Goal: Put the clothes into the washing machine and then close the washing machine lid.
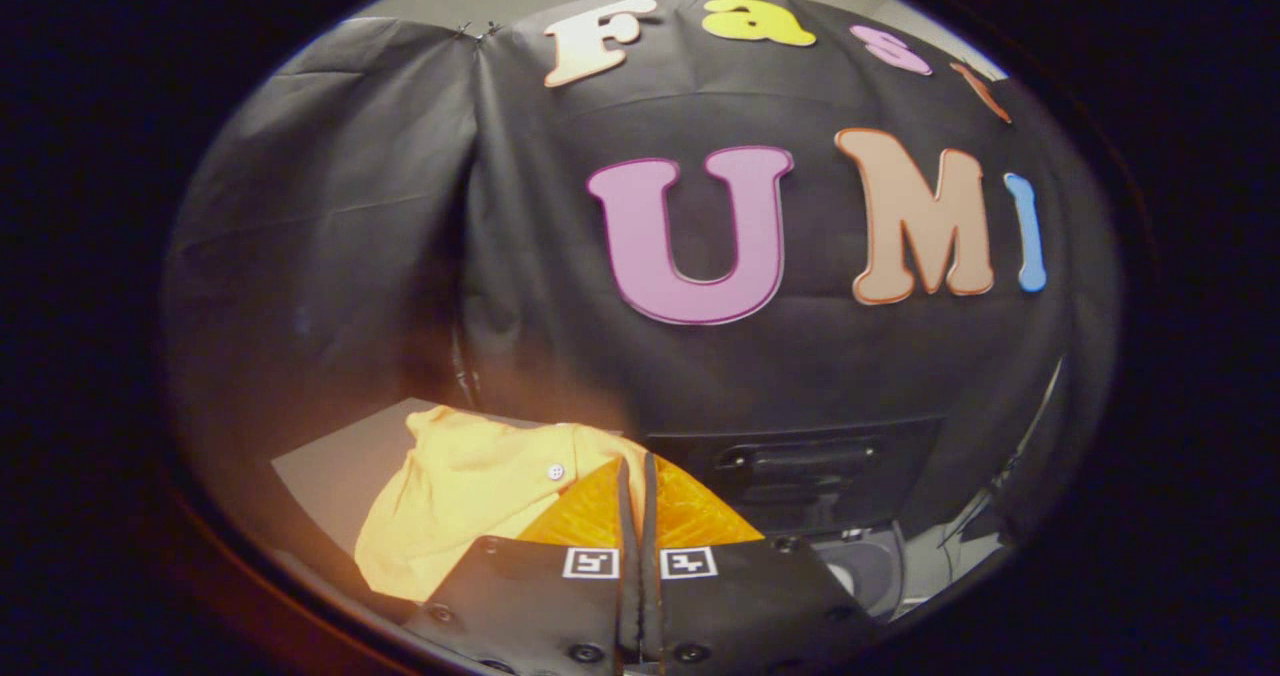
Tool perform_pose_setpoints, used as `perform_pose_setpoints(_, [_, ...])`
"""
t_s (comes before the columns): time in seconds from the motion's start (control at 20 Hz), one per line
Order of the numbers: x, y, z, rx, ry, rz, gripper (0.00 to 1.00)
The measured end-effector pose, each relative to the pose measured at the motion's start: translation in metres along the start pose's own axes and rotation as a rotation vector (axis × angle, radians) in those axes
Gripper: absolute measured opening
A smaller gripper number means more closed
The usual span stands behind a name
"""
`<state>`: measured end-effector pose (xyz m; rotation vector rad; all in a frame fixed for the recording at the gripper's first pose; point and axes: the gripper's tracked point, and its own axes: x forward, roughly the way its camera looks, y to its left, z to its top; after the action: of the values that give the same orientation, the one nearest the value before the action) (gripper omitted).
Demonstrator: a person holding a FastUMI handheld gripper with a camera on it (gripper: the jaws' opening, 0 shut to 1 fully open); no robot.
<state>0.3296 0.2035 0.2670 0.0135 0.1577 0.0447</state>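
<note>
Your yellow garment (pixel 470 501) lies crumpled on the grey table (pixel 335 466), with a small white button (pixel 556 472) showing on its upper side near the fingers. Its long axis runs from the near end of the heap, low beside the gripper body, up and away to a rumpled peak at the far end, close to where the table meets the booth wall. It has no clear front or neck that you can make out, so which way it faces cannot be told; it is a soft mound, not spread flat.

Relative to that garment, your gripper (pixel 637 476) sits just beside it, on the side toward the washing machine. The fingers are drawn together, with only a thin dark slit between them, and nothing can be seen pinched in that slit. The tips (pixel 622 476) reach level with the button and overlap the garment's edge; whether they touch the cloth cannot be told. The fingers point forward and slightly up toward the wall, roughly level.

On the far side of the gripper from the garment stands the washing machine (pixel 800 476), its dark lid (pixel 795 461) raised upright against the wall, with a recessed handle across it. Below the lid, part of the pale rim of the drum opening (pixel 860 571) shows, well apart from the garment.
</note>
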Motion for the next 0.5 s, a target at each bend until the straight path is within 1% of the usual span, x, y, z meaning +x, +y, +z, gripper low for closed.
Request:
perform_pose_setpoints(0.15, [0.001,-0.034,0.002,-0.006,-0.032,-0.086,0.01])
perform_pose_setpoints(0.35, [0.001,-0.079,0.008,-0.041,-0.083,-0.225,0.01])
perform_pose_setpoints(0.5, [0.001,-0.102,0.002,-0.031,-0.082,-0.272,0.01])
